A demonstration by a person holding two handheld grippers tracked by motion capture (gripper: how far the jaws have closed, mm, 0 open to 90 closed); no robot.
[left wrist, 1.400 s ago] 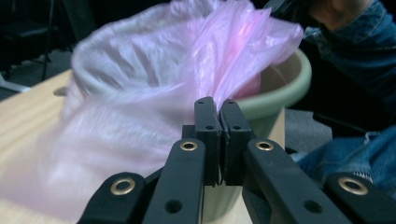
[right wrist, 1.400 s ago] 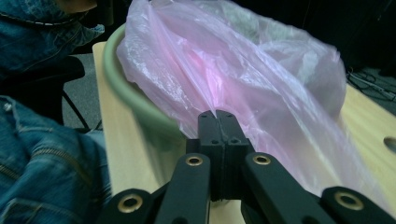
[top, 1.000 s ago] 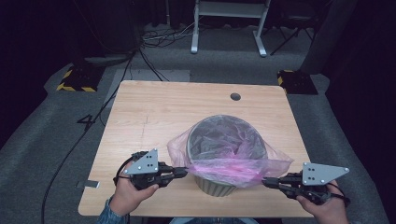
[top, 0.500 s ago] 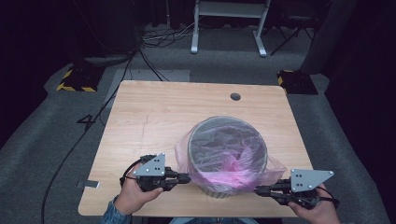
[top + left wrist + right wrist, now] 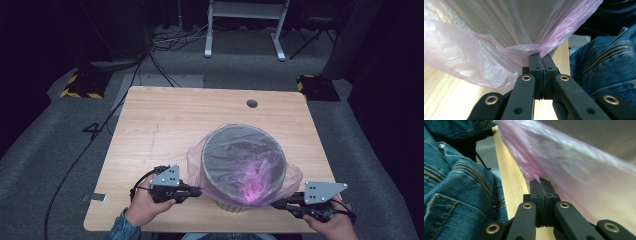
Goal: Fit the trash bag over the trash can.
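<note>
A light wooden desk (image 5: 165, 130) is seen from above, with a small dark round hole (image 5: 252, 103) toward its far edge at about one o'clock. A grey round bin (image 5: 243, 159) stands near the desk's front edge, at about five o'clock from the centre, and a thin pink plastic bag (image 5: 250, 186) is draped inside it and folded over its rim. The left gripper (image 5: 196, 190) is held at the bin's eight o'clock, its jaws fully closed and pinching the bag's edge. The right gripper (image 5: 276, 204) is held at the bin's four o'clock, its jaws likewise clamped on the bag's film.
</note>
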